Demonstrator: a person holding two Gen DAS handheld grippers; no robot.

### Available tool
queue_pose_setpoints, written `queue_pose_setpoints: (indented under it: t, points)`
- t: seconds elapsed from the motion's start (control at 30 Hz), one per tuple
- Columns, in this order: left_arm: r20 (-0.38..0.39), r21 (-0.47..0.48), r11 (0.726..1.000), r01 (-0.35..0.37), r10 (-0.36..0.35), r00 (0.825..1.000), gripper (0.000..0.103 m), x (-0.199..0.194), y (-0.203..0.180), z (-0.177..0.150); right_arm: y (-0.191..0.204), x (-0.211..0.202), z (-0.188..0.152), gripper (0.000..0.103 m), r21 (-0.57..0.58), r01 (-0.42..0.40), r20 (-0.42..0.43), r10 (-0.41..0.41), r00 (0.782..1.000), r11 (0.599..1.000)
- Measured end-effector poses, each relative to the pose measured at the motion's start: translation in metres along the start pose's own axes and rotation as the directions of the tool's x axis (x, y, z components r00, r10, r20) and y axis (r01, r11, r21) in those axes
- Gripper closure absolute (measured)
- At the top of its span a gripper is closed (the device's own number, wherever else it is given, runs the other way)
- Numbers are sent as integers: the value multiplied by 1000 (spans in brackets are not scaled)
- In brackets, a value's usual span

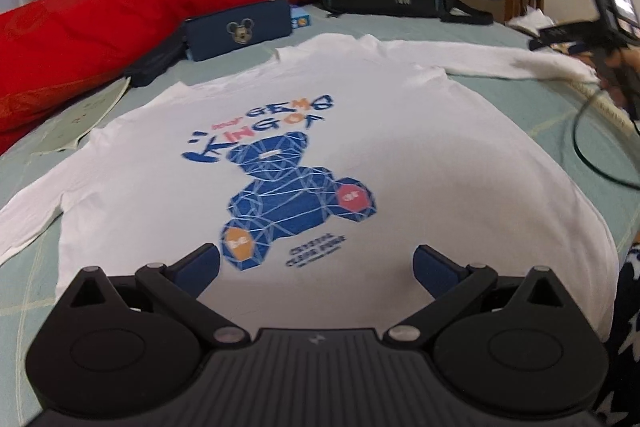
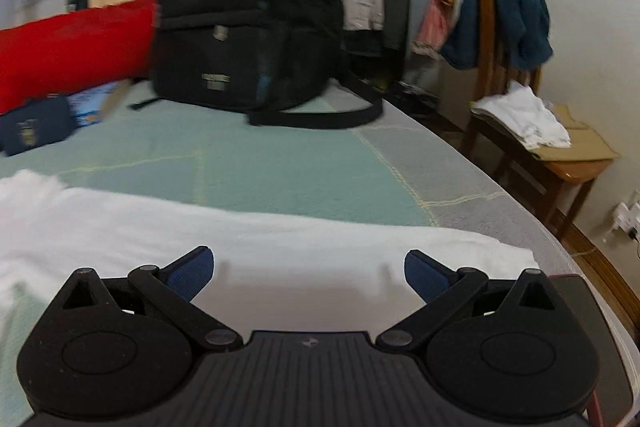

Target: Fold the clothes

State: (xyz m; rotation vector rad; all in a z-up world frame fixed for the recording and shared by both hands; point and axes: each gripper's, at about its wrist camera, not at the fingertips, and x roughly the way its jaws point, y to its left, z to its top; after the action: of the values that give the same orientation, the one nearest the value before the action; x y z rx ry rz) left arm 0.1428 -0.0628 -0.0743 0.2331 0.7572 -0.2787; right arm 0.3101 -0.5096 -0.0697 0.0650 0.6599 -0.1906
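Observation:
A white long-sleeved shirt [image 1: 400, 131] with a blue bear print lies flat, front up, on the green bed. My left gripper [image 1: 316, 263] hovers open over its lower hem, nothing between the blue pads. One sleeve [image 2: 280, 251] stretches out towards the bed's right edge, and my right gripper [image 2: 308, 267] is open just above it, near the cuff. In the left wrist view the right gripper [image 1: 560, 39] shows at the far right, held in a hand over that sleeve's end. The other sleeve [image 1: 28, 219] runs off to the left.
A black backpack [image 2: 248, 15] stands at the back of the bed beside a red bolster [image 1: 120, 15] and a dark blue pouch [image 1: 236, 31]. A wooden chair [image 2: 532, 131] with clothes stands off the bed's right edge. A cable [image 1: 588, 151] trails on the right.

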Motion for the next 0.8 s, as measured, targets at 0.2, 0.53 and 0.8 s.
queue_pose_setpoints:
  t: [0.2,0.53,0.8]
  points:
    - [7,68,998,-17,17,1000,1,3,-14,3,0,26,-12,0,-16,-2,-39,1,999,1000]
    - [1,67,998,2,-3,1000,1,4,-16,3,-1,22,-20,0,-5,-7,-35,7,999,1000]
    - [3,78,997,5,-6,1000,1,2,-17,1,-11,9,-26,0,-15,-37,-71,36,997,999]
